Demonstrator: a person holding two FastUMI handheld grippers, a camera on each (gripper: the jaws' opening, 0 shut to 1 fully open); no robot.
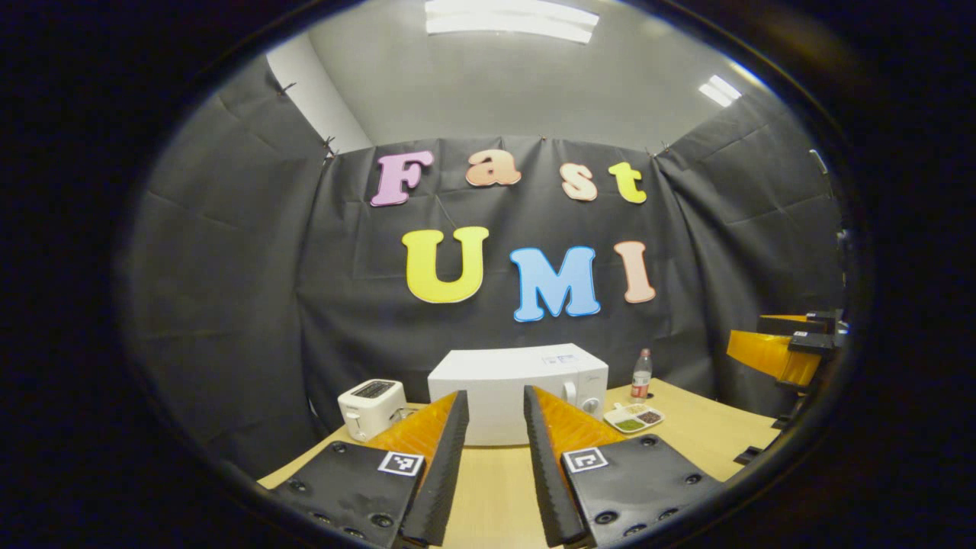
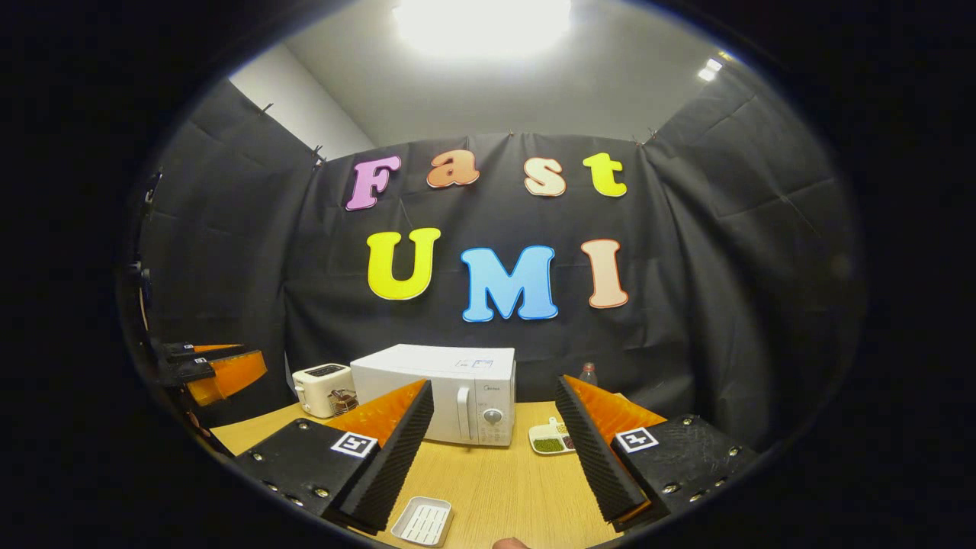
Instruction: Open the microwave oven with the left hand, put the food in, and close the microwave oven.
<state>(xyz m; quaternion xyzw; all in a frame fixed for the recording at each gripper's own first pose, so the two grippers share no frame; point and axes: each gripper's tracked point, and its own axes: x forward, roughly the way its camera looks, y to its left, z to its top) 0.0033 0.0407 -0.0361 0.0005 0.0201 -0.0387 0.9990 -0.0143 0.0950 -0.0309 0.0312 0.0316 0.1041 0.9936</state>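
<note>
Left gripper [image 1: 496, 427] held level, fingers parted, nothing between. Right gripper [image 2: 496, 415] likewise, gap wider, empty.

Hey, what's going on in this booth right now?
A person holds a gripper in each hand over a wooden table, both open and empty. The left gripper points at a white microwave whose door is shut. The right gripper hovers nearby. A divided food tray sits just right of the microwave, a toaster to its left. Nothing has been grasped yet.

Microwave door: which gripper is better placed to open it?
Left. The left gripper is open and aimed squarely at the closed microwave; in the right gripper view the microwave sits off to the left.
</note>
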